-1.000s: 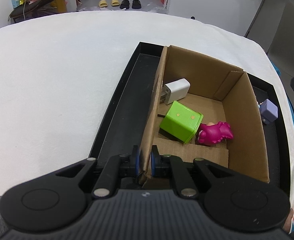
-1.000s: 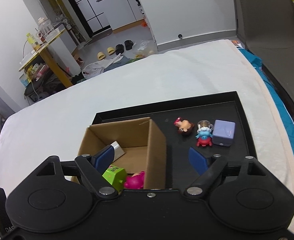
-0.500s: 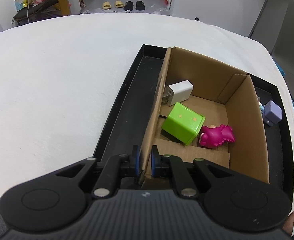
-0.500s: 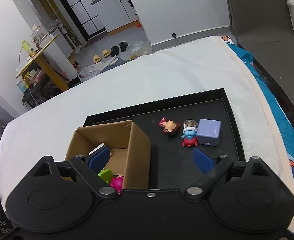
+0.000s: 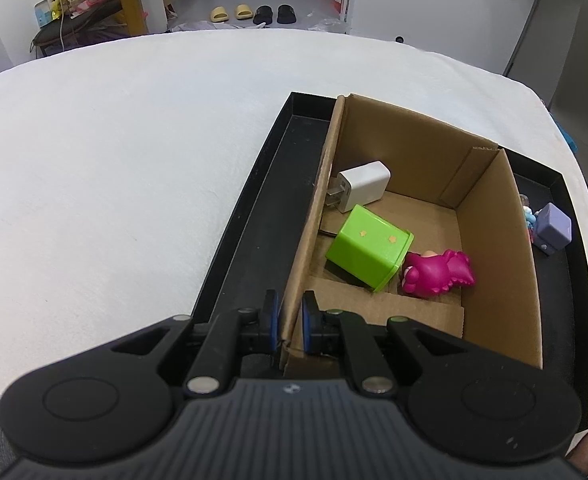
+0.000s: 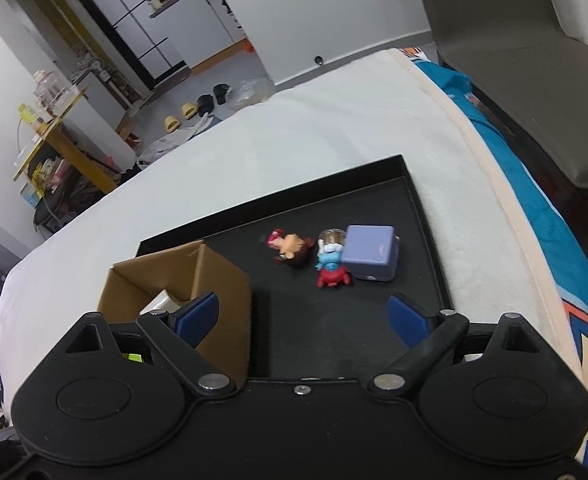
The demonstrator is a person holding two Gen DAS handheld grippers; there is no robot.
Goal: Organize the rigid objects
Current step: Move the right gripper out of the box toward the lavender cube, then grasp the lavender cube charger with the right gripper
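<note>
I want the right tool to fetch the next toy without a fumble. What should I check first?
1. Left tool pinching the cardboard box wall: ok.
2. Right tool open: ok.
3. Right tool holds nothing: ok.
4. Brown-haired figure, blue-and-red figure and purple cube on the black tray, outside the box: ok.
5. Blue-and-red figure apart from the cube: cannot tell.
6. Room left in the box: ok.

Right hand-held gripper [image 6: 301,316] now nearer the toys [image 6: 329,264], farther from cardboard box [image 6: 222,280].
</note>
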